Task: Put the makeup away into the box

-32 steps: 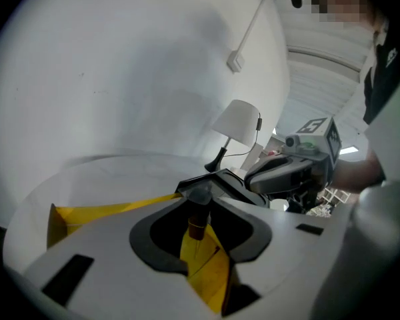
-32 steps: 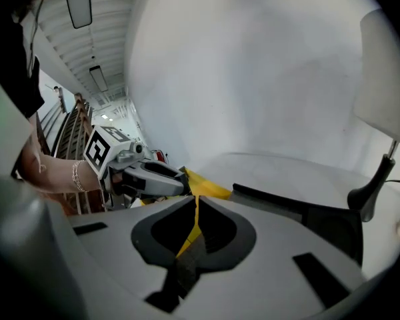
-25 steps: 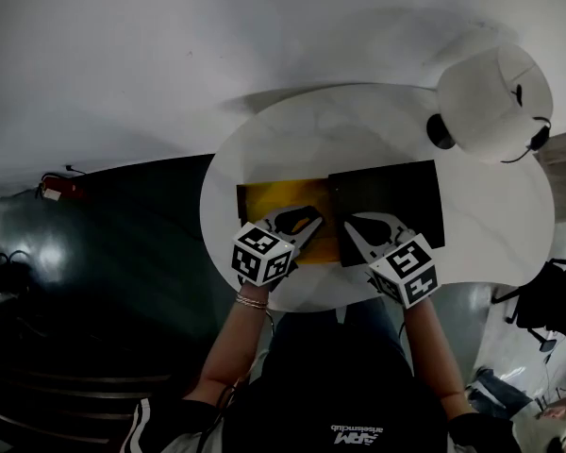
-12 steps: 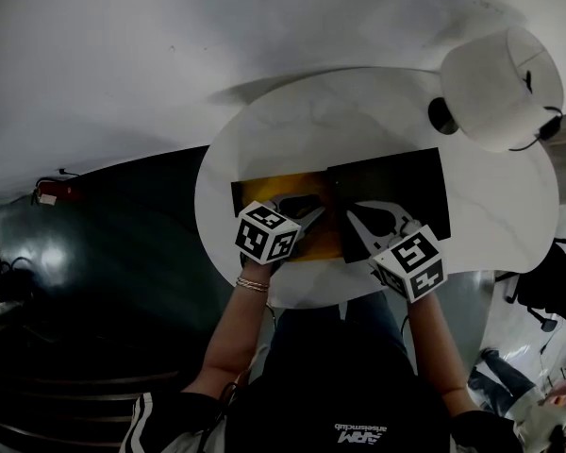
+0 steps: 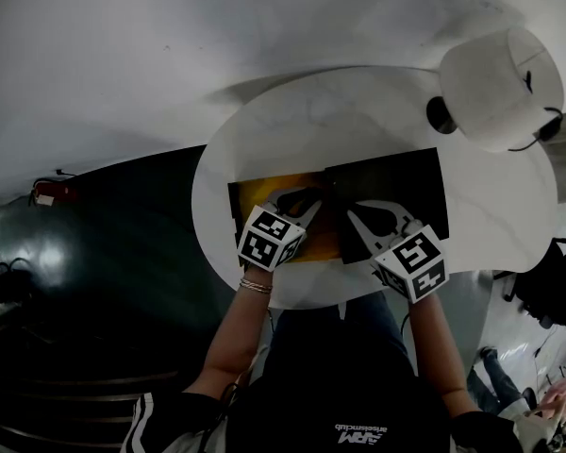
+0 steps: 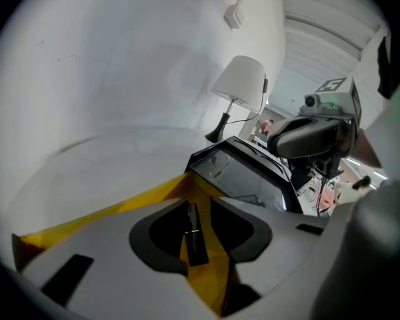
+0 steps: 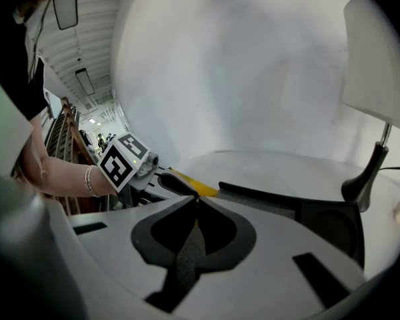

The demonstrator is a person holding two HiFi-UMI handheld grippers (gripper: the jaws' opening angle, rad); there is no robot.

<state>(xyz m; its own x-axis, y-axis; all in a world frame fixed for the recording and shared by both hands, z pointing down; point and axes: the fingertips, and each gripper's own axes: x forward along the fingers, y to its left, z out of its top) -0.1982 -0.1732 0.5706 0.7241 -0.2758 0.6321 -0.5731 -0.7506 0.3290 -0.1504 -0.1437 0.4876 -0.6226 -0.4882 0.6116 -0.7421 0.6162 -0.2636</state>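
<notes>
An open box with a yellow lining (image 5: 252, 196) lies on the white table, and its flat black lid (image 5: 396, 187) lies to its right. My left gripper (image 5: 307, 208) hangs low over the lining and is open. In the left gripper view a slim dark makeup stick (image 6: 195, 239) lies on the yellow lining (image 6: 120, 209) in the gap between the jaws, with yellow showing beside it. My right gripper (image 5: 355, 219) is shut on nothing, at the lid's near-left corner where the lid (image 7: 287, 212) meets the box (image 7: 195, 187).
A white table lamp (image 5: 495, 83) stands at the table's far right, behind the lid. The round white table (image 5: 292, 125) ends close behind both grippers. The right gripper (image 6: 313, 135) is close beside the left one, just across the lid (image 6: 247, 179).
My left gripper has sunk lower into the yellow box and rolled a little. The right gripper has stayed where it was.
</notes>
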